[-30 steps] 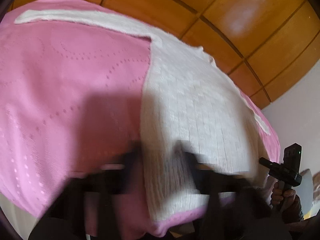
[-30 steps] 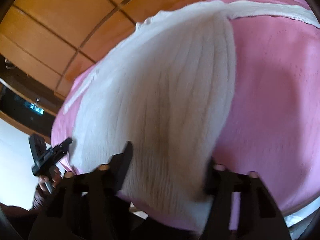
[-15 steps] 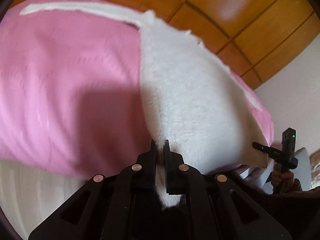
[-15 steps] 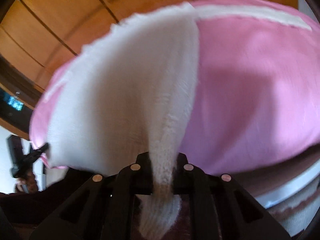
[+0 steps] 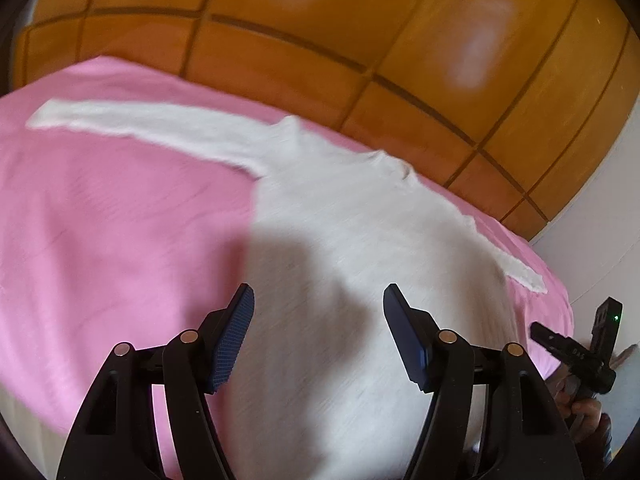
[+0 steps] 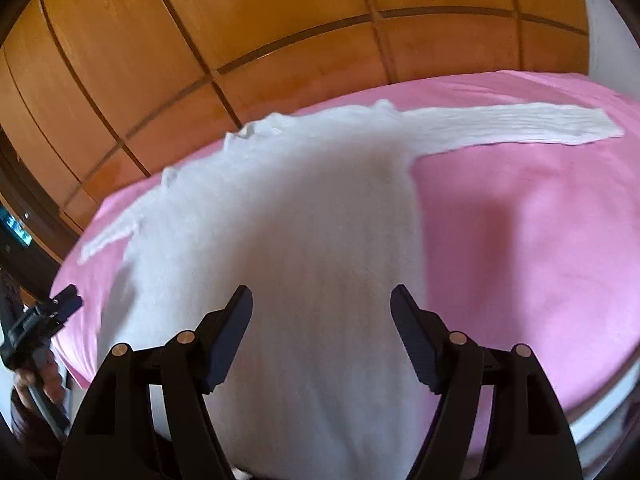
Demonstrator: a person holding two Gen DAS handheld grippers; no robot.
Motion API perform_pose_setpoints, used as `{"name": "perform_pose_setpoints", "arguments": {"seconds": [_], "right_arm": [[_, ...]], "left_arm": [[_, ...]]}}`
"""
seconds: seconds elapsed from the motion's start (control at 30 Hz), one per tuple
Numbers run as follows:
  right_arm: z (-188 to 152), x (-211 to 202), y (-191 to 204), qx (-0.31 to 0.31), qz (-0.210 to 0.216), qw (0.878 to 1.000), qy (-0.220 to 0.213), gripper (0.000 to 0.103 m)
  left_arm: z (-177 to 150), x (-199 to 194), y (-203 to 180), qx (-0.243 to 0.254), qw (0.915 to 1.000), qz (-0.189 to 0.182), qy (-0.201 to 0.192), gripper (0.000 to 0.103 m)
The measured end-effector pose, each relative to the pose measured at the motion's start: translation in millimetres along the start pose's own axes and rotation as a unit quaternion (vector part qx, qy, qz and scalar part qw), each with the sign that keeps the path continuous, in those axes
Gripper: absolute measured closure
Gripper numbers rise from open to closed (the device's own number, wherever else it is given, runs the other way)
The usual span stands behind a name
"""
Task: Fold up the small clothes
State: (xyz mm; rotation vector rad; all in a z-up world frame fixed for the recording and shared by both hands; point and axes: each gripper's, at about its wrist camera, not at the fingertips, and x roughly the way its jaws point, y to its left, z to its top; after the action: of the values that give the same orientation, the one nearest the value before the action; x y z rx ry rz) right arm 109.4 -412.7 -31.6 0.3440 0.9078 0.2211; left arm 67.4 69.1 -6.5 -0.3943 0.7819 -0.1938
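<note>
A white knit sweater lies spread flat on a pink bedcover, sleeves stretched out to both sides. It also shows in the right wrist view, on the same bedcover. My left gripper is open and empty above the sweater's lower hem, near its left side. My right gripper is open and empty above the hem, near its right side. Each gripper shows in the other's view, the right one and the left one.
A wooden panelled wardrobe stands behind the bed and also shows in the right wrist view. A white wall is at the right. The bed's near edge runs just below the grippers.
Both grippers were shut on the sweater's hem half a second ago. Now both are open, the hem is released, and the sweater lies flat on the bed.
</note>
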Motion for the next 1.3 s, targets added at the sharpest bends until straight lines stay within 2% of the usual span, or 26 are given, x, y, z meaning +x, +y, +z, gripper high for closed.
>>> {"name": "perform_pose_setpoints", "arguments": {"seconds": [0.1, 0.17, 0.23, 0.27, 0.33, 0.37, 0.43, 0.5, 0.53, 0.6, 0.67, 0.73, 0.83, 0.93, 1.07, 1.1, 1.17, 1.23, 1.3], "right_arm": [[-17.5, 27.4, -15.7, -0.005, -0.03, 0.999, 0.038, 0.032], [-34.1, 19.1, -23.3, -0.035, -0.016, 0.999, 0.003, 0.032], [-43.1, 12.9, -25.1, -0.053, -0.024, 0.998, -0.004, 0.031], [-47.9, 10.3, -25.9, -0.067, -0.024, 0.997, -0.004, 0.031], [-49.8, 6.3, -26.2, -0.085, -0.024, 0.996, 0.006, 0.029], [-46.3, 4.7, -27.6, -0.078, -0.013, 0.997, 0.014, 0.028], [-31.9, -3.4, -45.8, -0.027, 0.025, 0.999, 0.019, 0.024], [-12.8, -13.3, -79.6, 0.039, 0.014, 0.999, -0.007, 0.015], [-3.9, -14.8, -94.3, 0.065, 0.007, 0.998, -0.019, 0.015], [14.7, -16.4, -142.8, 0.134, -0.034, 0.99, -0.04, 0.016], [28.9, -14.2, -185.6, 0.196, -0.065, 0.977, -0.047, 0.017], [47.0, -14.1, -234.7, 0.262, -0.068, 0.96, -0.07, 0.025], [77.9, -14.3, -277.6, 0.301, -0.102, 0.943, -0.097, 0.026], [103.8, -3.4, -311.2, 0.318, -0.161, 0.93, -0.094, 0.033], [133.7, 6.1, -338.2, 0.338, -0.196, 0.915, -0.104, 0.034], [139.1, 7.9, -342.8, 0.338, -0.203, 0.913, -0.105, 0.036], [151.4, 11.2, -348.6, 0.345, -0.226, 0.906, -0.097, 0.052], [164.1, 12.8, -347.4, 0.334, -0.23, 0.91, -0.087, 0.093], [181.7, 8.9, -330.8, 0.309, -0.233, 0.917, -0.099, 0.095]], "left_arm": [[-1.7, 32.1, -18.7, 0.031, 0.9993, 0.021, 0.009, 0.033], [-14.3, 49.9, -17.4, 0.053, 0.9966, 0.059, 0.023, 0.033], [-31.6, 69.6, -8.6, 0.067, 0.9929, 0.088, 0.042, 0.033], [-37.1, 67.0, -8.9, 0.08, 0.9926, 0.089, 0.02, 0.033], [-40.6, 66.5, -18.5, 0.111, 0.9876, 0.11, 0.017, 0.03], [-38.9, 66.4, -23.7, 0.121, 0.9853, 0.119, 0.017, 0.029], [-33.8, 61.2, -27.6, 0.117, 0.9874, 0.106, 0.014, 0.027], [-24.0, 58.6, -29.9, 0.113, 0.9893, 0.093, 0.0, 0.02], [-21.0, 60.7, -32.1, 0.116, 0.9889, 0.093, -0.005, 0.016], [-13.6, 73.4, -30.4, 0.115, 0.9875, 0.107, -0.006, 0.015], [-15.8, 93.5, -20.4, 0.102, 0.9878, 0.116, 0.02, 0.012], [-19.1, 96.2, -17.5, 0.101, 0.9893, 0.105, 0.017, 0.006], [-18.4, 97.1, -19.0, 0.107, 0.9888, 0.101, 0.025, 0.004], [-19.9, 96.5, -19.3, 0.108, 0.9885, 0.103, 0.023, 0.004], [-20.9, 96.2, -20.7, 0.11, 0.9877, 0.109, 0.019, 0.004], [-21.5, 96.3, -21.1, 0.111, 0.9875, 0.111, 0.019, 0.004], [-21.4, 97.7, -21.6, 0.111, 0.987, 0.114, 0.02, 0.004], [-20.8, 98.8, -22.1, 0.111, 0.987, 0.115, 0.02, 0.004], [-20.8, 98.6, -21.7, 0.111, 0.987, 0.114, 0.02, 0.004]]}}
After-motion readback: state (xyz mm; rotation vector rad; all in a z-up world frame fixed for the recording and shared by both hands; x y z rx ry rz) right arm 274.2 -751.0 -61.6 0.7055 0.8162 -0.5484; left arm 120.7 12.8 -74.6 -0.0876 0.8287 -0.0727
